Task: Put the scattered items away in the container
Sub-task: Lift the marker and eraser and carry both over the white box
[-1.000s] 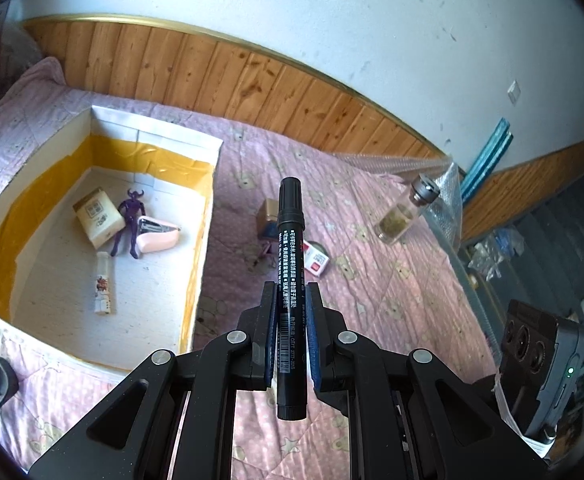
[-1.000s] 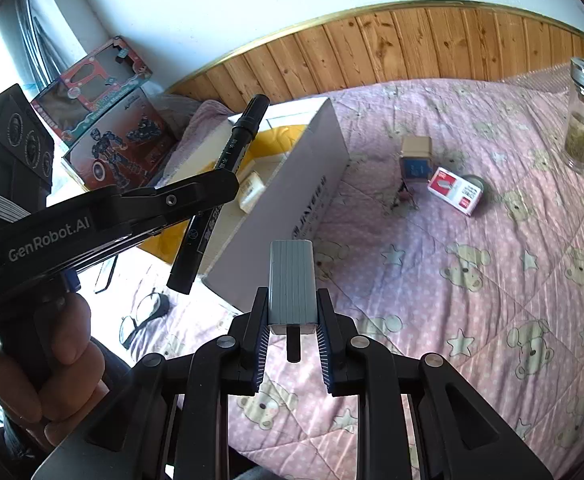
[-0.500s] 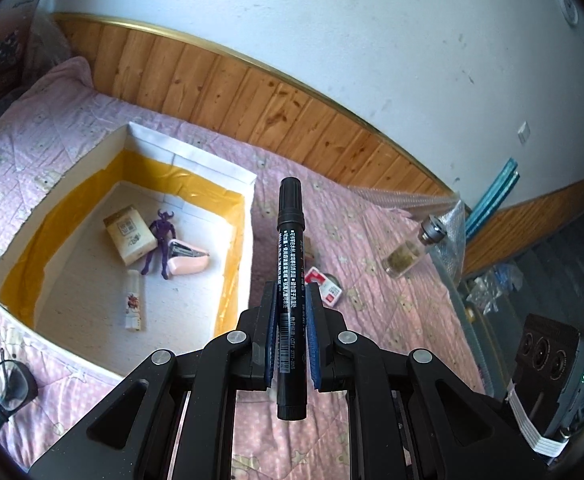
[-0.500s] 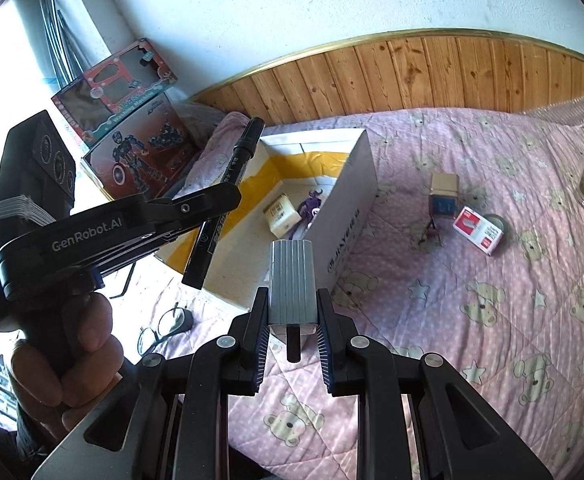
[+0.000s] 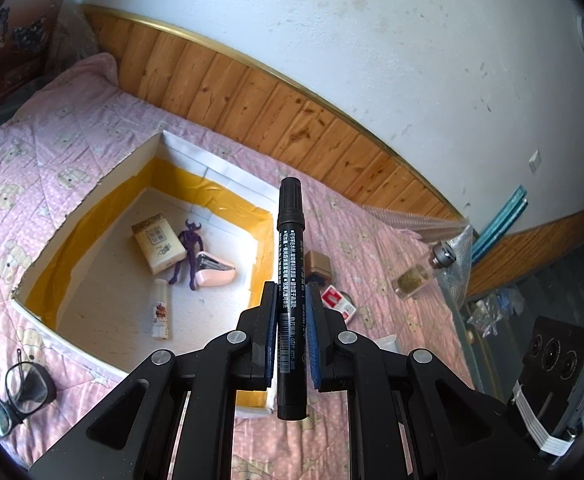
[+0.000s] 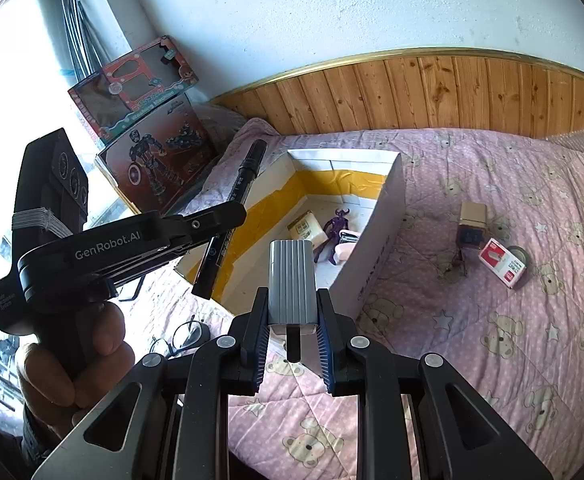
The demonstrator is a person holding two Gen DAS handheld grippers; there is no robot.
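Carrying two items toward the box (image 5: 71, 216) is the step in hand. On the left, a marker (image 5: 290, 264) is clenched upright by the left gripper (image 5: 290, 308), near the box's right wall. On the right, a grey ribbed case (image 6: 292, 280) is grasped by the right gripper (image 6: 292, 320), held short of the box's near corner. Each item should be brought fully over the open floor, clear of the figure (image 5: 189, 252) and stapler (image 5: 213, 274), before being released low, so neither is bounced onto the quilt (image 6: 492, 340).

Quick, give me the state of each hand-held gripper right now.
Left hand-held gripper: shut on the black marker.
Right hand-held gripper: shut on the grey ribbed charger.
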